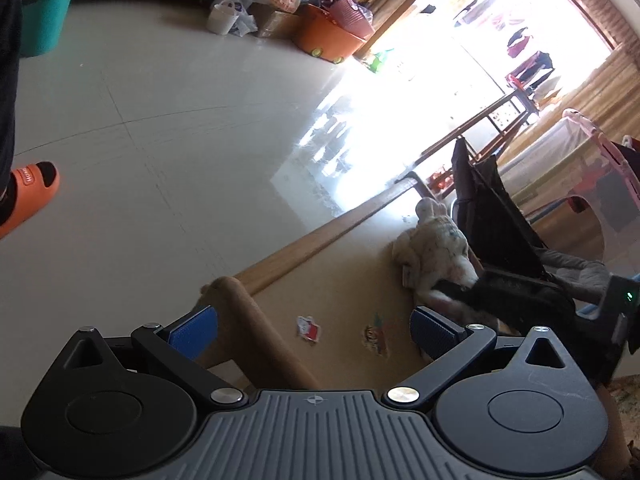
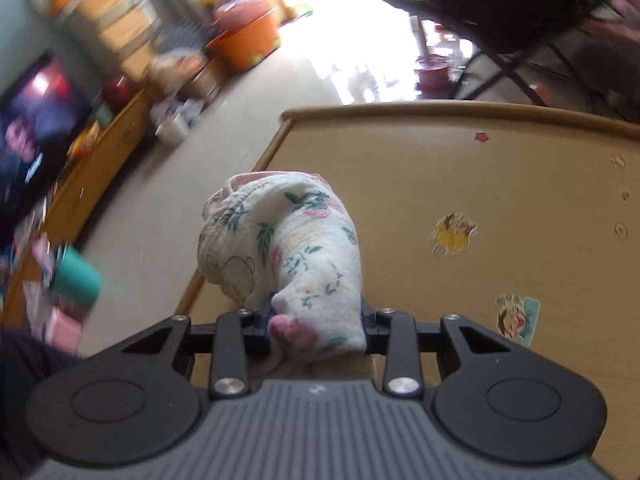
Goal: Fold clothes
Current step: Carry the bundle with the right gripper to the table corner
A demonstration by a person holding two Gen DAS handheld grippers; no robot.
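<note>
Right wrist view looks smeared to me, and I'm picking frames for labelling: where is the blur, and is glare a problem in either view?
Right wrist view: motion blur smears the background shelves and floor at left, while the floral cloth in the right tool stays fairly sharp; the window is blown out. Left wrist view: sharp overall, but window glare washes out the floor; fisheye bending curves the table edge.

- The floral garment [image 2: 288,248] is covering the right gripper [image 2: 316,320] fingertips.
- Left of the table [image 2: 520,184], shelf clutter [image 2: 60,132] is blurring past recognition.
- The orange slipper [image 1: 28,196] is running off-frame.
</note>
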